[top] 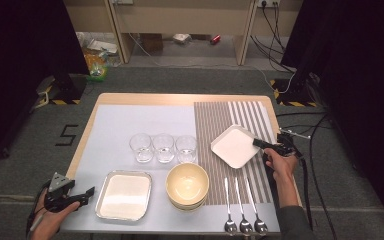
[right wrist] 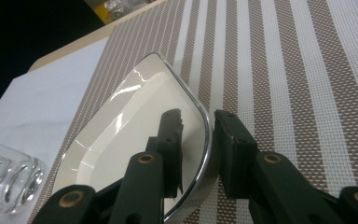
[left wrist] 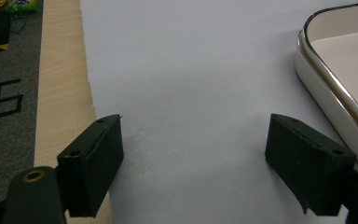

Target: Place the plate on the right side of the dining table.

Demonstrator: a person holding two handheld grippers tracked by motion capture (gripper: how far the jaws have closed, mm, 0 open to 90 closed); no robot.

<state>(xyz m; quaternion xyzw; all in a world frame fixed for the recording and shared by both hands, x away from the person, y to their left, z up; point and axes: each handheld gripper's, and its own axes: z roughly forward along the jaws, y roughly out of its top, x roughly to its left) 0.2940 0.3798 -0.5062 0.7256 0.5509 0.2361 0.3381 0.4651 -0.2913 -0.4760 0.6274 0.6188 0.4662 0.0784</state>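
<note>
A square white plate (top: pixel 232 146) with a shiny rim lies on the striped placemat (top: pixel 220 115) at the table's right. My right gripper (top: pixel 256 143) reaches in from the right at its edge. In the right gripper view the plate (right wrist: pixel 135 121) has its rim between the two jaws of the right gripper (right wrist: pixel 198 116), one jaw inside the dish and one outside, with a small gap on the inner side. My left gripper (top: pixel 86 195) rests at the front left corner, and its jaws stand wide with nothing between them, low over the pale mat (left wrist: pixel 191 70).
A rectangular white tray (top: pixel 100 197), also tray (left wrist: pixel 340 93), lies just right of the left gripper. Three glasses (top: pixel 163 147) stand mid-table, one glass (right wrist: pixel 9 182) close to the plate. Stacked bowls (top: pixel 187 186) and three spoons (top: pixel 244 210) sit at the front.
</note>
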